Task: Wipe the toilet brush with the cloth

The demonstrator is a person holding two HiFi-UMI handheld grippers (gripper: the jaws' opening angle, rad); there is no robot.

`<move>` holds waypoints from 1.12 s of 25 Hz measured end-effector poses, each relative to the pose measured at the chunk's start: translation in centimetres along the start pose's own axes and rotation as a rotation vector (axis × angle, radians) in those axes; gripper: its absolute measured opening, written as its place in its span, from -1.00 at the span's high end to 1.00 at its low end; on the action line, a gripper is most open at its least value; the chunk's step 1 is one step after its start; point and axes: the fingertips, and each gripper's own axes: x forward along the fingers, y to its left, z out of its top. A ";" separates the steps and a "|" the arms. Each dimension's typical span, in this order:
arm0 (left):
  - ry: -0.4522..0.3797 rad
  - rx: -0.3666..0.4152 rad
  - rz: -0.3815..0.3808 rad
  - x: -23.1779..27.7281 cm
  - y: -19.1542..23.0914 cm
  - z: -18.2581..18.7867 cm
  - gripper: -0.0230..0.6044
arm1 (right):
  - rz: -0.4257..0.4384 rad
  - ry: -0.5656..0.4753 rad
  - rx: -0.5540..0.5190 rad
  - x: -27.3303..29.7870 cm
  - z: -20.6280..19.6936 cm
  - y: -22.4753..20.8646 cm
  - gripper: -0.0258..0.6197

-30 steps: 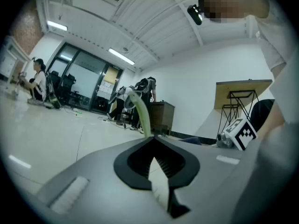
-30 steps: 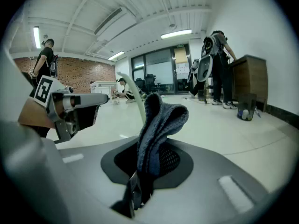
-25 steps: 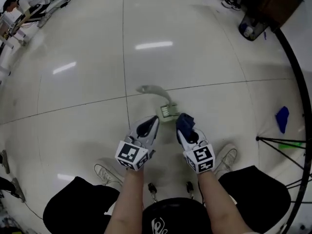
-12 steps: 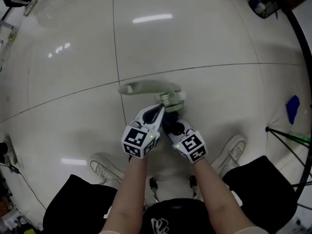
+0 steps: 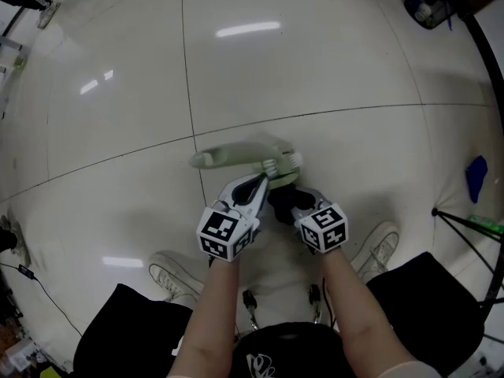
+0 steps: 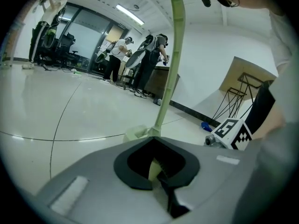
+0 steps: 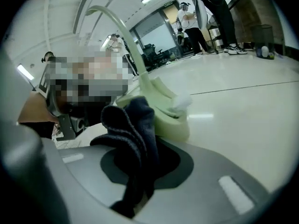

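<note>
Right fingers [image 7: 219,171], cloth [image 7: 133,125] now against toilet brush [image 7: 166,113]

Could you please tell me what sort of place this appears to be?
Probably an open lab or office workspace: a wide, glossy tiled floor, people standing in the background, and a tripod nearby.

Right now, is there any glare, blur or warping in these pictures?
Head view: lamp glare streaks on the glossy floor, and the wide lens bends the tile lines. Left gripper view: dark rounded corners, and the brush handle looks bowed. Right gripper view: the close cloth is soft, and a mosaic patch sits at left.
</note>
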 end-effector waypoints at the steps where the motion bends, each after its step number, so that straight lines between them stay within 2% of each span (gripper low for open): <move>1: 0.002 0.002 0.002 0.0 0.0 0.0 0.91 | -0.020 0.005 0.002 -0.3 0.0 -0.9 0.73; 9: -0.007 -0.026 0.018 -0.1 0.1 -0.1 0.91 | -0.046 0.037 0.009 -1.3 0.0 -4.6 0.72; 16: -0.006 -0.056 0.028 -0.2 0.1 -0.2 0.91 | -0.184 -0.021 0.164 -3.9 0.7 -10.1 0.72; 20: -0.010 -0.052 0.048 0.0 -0.1 -0.2 0.91 | -0.198 -0.052 0.190 -4.1 2.7 -12.4 0.72; 23: -0.004 -0.044 0.057 0.1 -0.4 -0.2 0.91 | -0.122 -0.057 0.220 -2.7 5.0 -13.0 0.72; 28: -0.007 -0.034 0.079 0.0 -0.5 -0.1 0.91 | 0.151 0.072 0.276 1.1 6.8 -10.3 0.72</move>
